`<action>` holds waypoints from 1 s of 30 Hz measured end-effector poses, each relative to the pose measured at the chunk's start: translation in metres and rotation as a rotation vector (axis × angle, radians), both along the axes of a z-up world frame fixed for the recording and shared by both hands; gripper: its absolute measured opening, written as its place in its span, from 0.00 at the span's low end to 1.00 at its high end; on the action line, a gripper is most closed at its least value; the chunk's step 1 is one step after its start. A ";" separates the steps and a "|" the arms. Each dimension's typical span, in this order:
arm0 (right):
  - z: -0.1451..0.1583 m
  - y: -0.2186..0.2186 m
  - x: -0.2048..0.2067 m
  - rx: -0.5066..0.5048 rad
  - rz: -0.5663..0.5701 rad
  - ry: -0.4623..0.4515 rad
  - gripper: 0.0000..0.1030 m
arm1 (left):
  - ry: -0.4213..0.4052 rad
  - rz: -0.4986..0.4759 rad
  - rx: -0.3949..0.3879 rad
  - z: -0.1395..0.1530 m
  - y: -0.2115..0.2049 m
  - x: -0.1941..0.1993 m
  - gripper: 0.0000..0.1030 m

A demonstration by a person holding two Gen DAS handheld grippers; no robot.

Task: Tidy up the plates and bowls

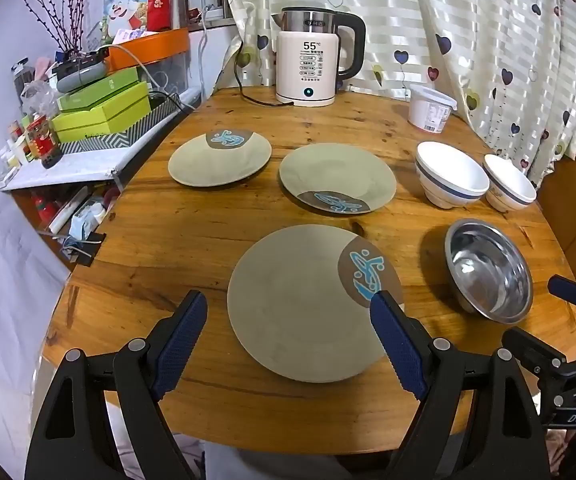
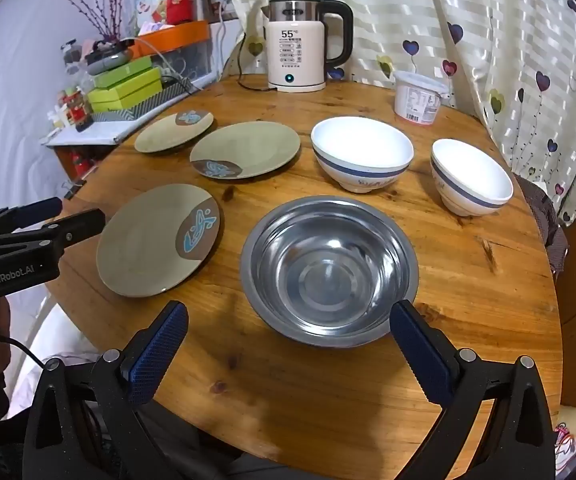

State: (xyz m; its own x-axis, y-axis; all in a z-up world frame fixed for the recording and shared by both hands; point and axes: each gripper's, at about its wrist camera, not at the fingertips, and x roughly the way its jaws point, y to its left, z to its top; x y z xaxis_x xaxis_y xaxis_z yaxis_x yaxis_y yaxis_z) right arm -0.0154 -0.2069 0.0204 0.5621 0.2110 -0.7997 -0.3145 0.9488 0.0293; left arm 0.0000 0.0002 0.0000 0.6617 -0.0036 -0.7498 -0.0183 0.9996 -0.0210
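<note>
Three plates (image 1: pixel 312 304) (image 1: pixel 338 176) (image 1: pixel 220 158) are spread over the left half of the round wooden surface (image 1: pixel 192 240), one near its front edge. Two white bowls (image 2: pixel 362 152) (image 2: pixel 470 176) are set toward the right edge, a steel bowl (image 2: pixel 328 268) before them. Both the left tool (image 1: pixel 288 320) and the right tool (image 2: pixel 288 332) are held released above the front edge, nothing grasped.

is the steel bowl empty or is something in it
Empty: the steel bowl stands upright on the table, and its bare shiny bottom shows.
</note>
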 end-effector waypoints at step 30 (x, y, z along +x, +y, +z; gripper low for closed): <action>0.003 0.001 0.002 0.012 -0.006 -0.006 0.99 | 0.007 0.007 0.012 0.001 0.005 -0.002 0.82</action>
